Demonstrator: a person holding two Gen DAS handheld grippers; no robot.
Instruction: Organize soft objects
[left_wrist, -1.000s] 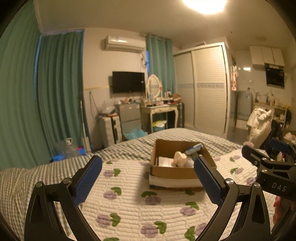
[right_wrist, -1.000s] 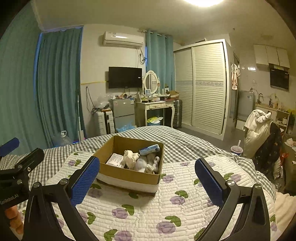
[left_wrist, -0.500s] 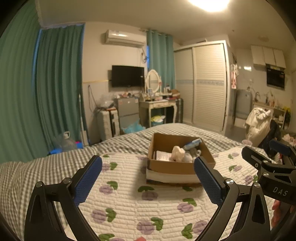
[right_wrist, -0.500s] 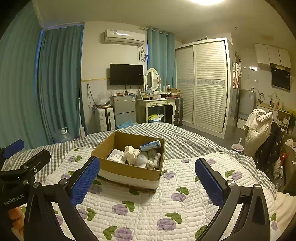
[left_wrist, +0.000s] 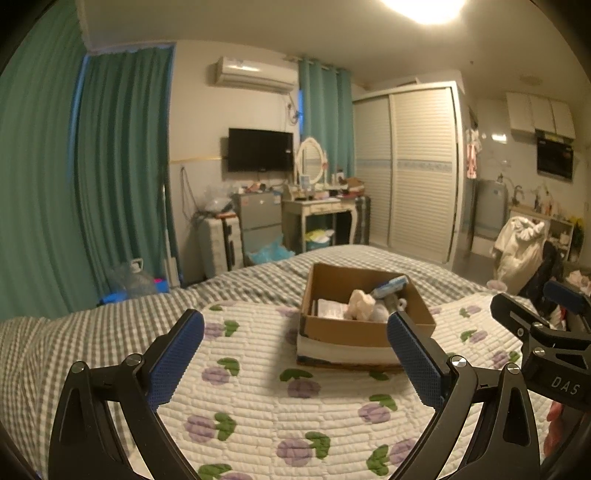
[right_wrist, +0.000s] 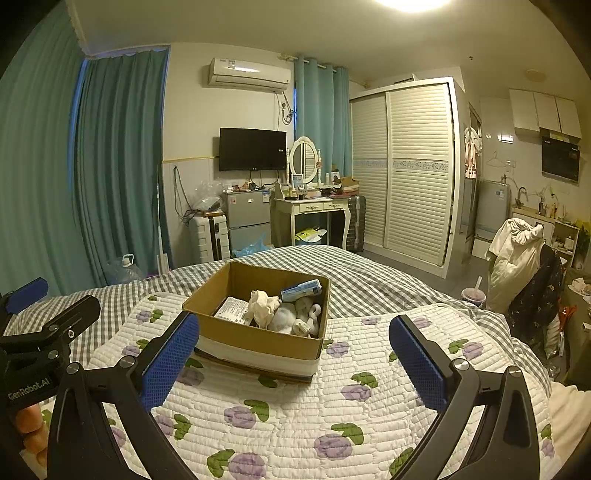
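Ahead of both grippers, the cardboard box (right_wrist: 258, 334) of soft objects (right_wrist: 284, 314) sits on the quilt (right_wrist: 295, 417), beyond the fingertips. Left gripper (left_wrist: 295, 358) and right gripper (right_wrist: 293, 356) both have their fingers spread wide, holding nothing. Bare quilt lies left, right and in front of the box.

Both handheld grippers now sit slightly lower and farther back from the cardboard box (right_wrist: 258, 332) on the quilt (right_wrist: 295, 413) than a second ago. In the left wrist view the box (left_wrist: 362, 325) appears higher and smaller, with more quilt showing before it.
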